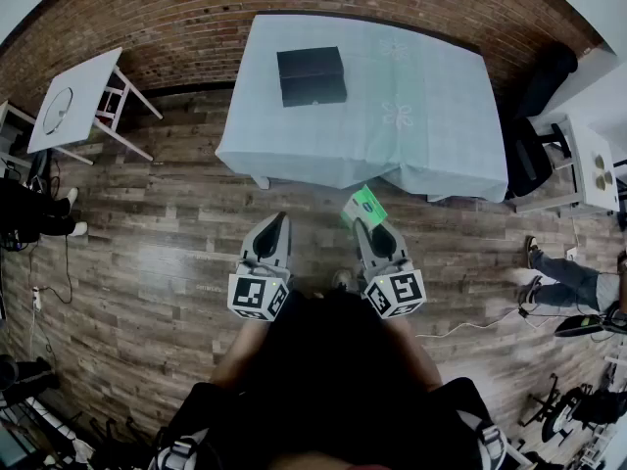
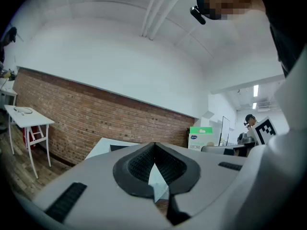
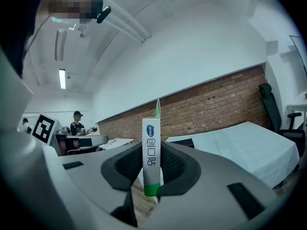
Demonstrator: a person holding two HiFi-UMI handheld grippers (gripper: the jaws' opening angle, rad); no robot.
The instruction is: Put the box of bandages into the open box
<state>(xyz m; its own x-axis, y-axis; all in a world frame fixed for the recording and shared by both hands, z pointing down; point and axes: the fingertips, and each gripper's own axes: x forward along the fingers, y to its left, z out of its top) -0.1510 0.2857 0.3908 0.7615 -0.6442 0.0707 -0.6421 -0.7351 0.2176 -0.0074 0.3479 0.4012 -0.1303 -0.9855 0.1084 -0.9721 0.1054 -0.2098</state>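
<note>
One open box (image 1: 312, 74) atop table (image 1: 421, 145)

Cloth-covered table (image 1: 411, 116) against brick wall (image 1: 196, 8), small white table (image 1: 88, 91) at left

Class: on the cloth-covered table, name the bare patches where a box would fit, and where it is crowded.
The table is bare across its middle and right half, from the black box to the right edge, and along the near edge in front of that box. Only the far-left part is taken, by that box.
</note>
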